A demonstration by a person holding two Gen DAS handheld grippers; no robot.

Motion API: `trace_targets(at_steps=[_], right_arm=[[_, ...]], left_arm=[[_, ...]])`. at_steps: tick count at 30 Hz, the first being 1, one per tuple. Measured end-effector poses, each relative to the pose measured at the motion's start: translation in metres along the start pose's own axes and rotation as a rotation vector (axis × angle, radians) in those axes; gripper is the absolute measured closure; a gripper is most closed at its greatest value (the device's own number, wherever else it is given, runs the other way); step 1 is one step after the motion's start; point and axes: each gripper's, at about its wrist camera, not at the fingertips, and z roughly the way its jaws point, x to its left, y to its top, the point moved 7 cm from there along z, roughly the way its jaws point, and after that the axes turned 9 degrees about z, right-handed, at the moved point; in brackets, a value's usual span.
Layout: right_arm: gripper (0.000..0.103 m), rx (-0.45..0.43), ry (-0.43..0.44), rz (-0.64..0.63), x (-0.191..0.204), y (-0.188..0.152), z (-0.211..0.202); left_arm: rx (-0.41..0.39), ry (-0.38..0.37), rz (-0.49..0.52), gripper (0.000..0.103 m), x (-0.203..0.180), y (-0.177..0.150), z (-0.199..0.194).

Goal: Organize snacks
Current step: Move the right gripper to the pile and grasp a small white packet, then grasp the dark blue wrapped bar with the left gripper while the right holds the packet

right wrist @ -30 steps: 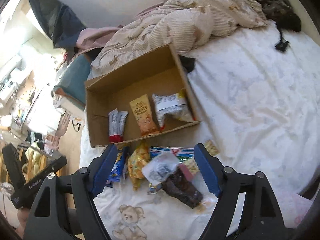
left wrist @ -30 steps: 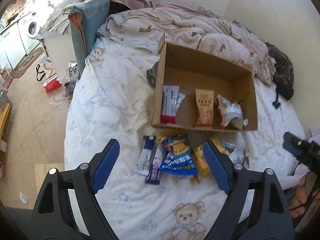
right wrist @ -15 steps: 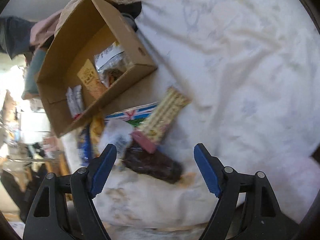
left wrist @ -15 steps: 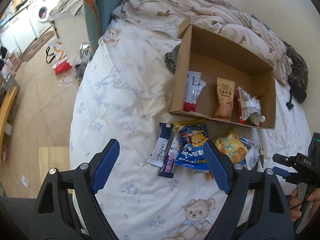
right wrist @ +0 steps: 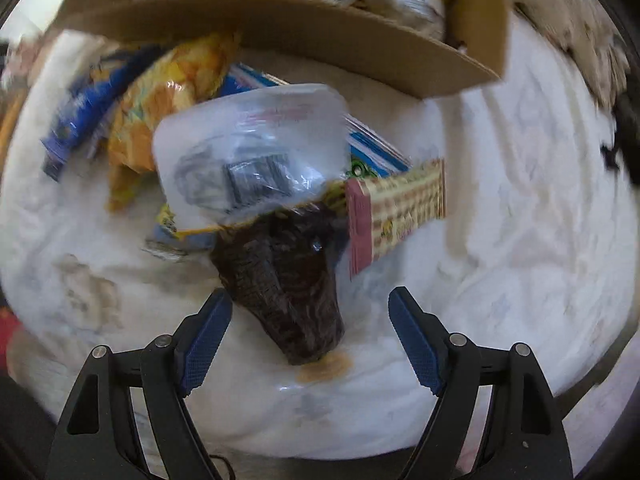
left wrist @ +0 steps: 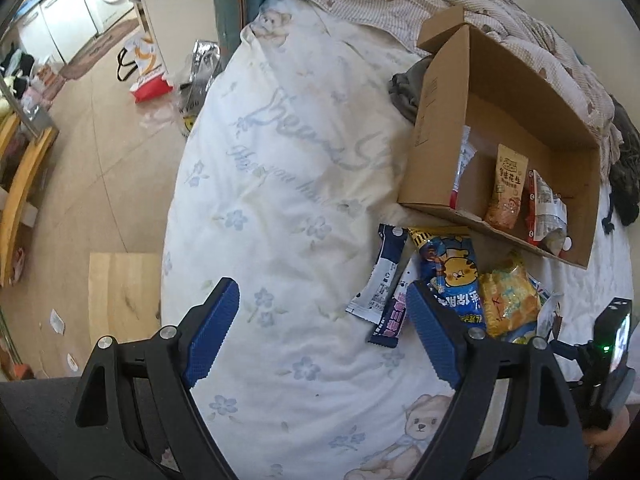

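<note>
Right gripper: the right gripper (right wrist: 310,322) hangs low over the bed with its jaws wide apart and nothing between them; the near end of a dark brown packet (right wrist: 286,280) lies in the gap, not yet pinched.
Left gripper: the left gripper (left wrist: 320,320) is held above bare sheet, jaws apart and empty, its right finger just beside the loose pile.
Loose pile: on the bed (left wrist: 280,160), just outside the near wall of the box, lie the dark packet, a clear bag (right wrist: 248,148), a checked yellow bar (right wrist: 396,208), a yellow crinkly bag (left wrist: 508,304), a blue tiger bag (left wrist: 452,276) and two slim sachets (left wrist: 380,276). They overlap each other.
Box: the cardboard box (left wrist: 432,120) sits toward the far right of the bed and holds three items in a row: a red-and-white sachet (left wrist: 462,164), a peanut packet (left wrist: 506,188) and a crumpled red-and-white bag (left wrist: 546,208).
Progress: roughly a third done by my count; three packed, six or more left outside.
Likely next: closing on the dark packet, then carrying it over the near wall.
</note>
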Motion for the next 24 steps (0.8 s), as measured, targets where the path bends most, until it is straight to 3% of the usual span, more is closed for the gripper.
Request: trace_targets(at_steps=[5, 11, 16, 17, 20, 24], right_arm=[[0.022, 0.033, 0.063, -0.041, 0.009, 0.002, 0.005], [0.053, 0.01, 0.162, 0.003, 0.012, 0.0, -0.013], [0.06, -0.01, 0.303, 0.046, 0.017, -0.016, -0.039], [0.081, -0.021, 0.335, 0.049, 0.02, -0.02, -0.046], [0.092, -0.072, 0.395, 0.063, 0.022, -0.03, -0.063], [0.094, -0.086, 0.385, 0.096, 0.015, -0.041, -0.067]], left_arm=[[-0.019, 0.035, 0.064, 0.02, -0.008, 0.002, -0.001], [-0.013, 0.022, 0.065, 0.02, -0.009, 0.002, -0.002], [-0.003, 0.029, 0.029, 0.02, 0.001, -0.002, -0.002], [0.001, 0.033, 0.019, 0.02, 0.003, -0.003, -0.001], [0.009, 0.05, 0.003, 0.02, 0.008, -0.005, 0.002], [0.028, 0.061, 0.0, 0.02, 0.008, -0.007, 0.008]])
